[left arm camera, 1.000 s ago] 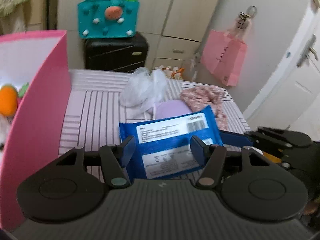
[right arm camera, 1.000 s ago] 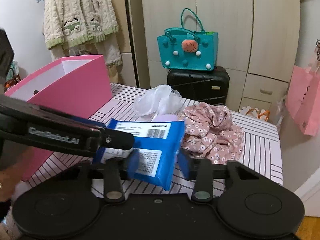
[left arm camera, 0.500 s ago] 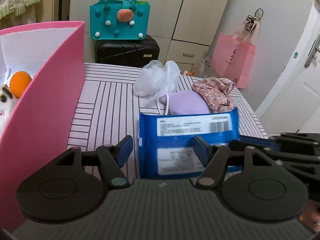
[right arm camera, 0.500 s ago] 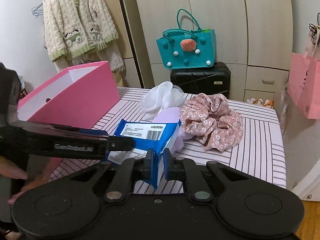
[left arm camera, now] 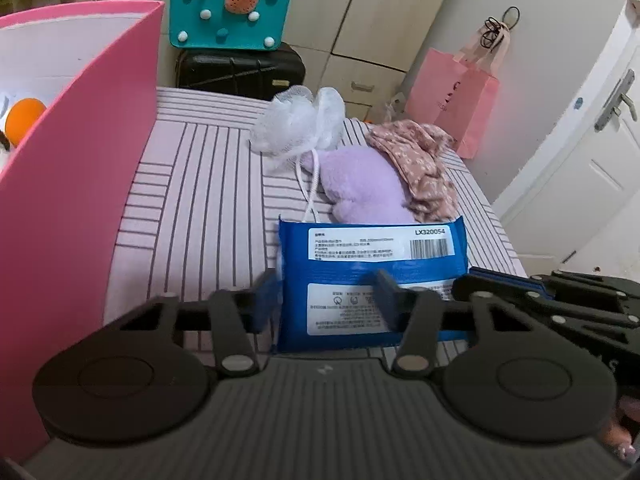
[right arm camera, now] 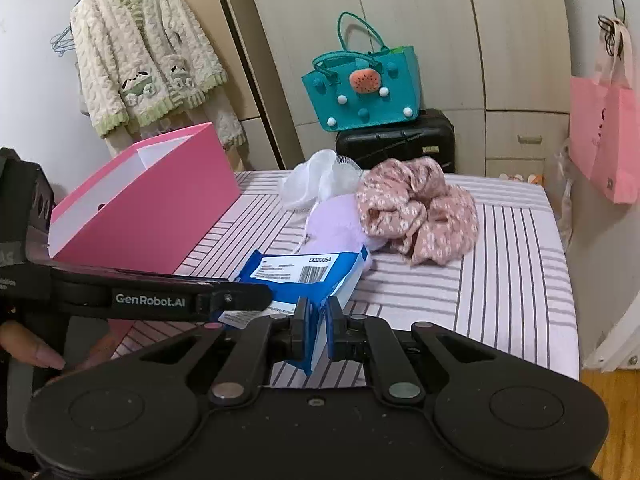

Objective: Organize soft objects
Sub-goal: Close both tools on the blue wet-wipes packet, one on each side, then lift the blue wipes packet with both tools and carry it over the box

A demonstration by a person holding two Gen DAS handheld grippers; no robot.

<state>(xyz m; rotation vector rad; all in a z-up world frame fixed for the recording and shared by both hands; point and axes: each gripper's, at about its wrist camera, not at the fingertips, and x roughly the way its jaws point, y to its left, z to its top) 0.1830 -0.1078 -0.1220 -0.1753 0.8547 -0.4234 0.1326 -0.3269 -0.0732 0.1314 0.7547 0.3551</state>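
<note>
Your right gripper [right arm camera: 318, 316] fingers clamp blue wipes pack [right arm camera: 304, 276] edge. Your left gripper [left arm camera: 326, 294] fingers closing, pack's left part between them, above striped tabletop [left arm camera: 200, 184].

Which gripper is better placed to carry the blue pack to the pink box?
Right. The right gripper is shut on the blue pack's edge. The left gripper's jaws are closing around the pack, grip unconfirmed. It is nearer the pink box, though.
</note>
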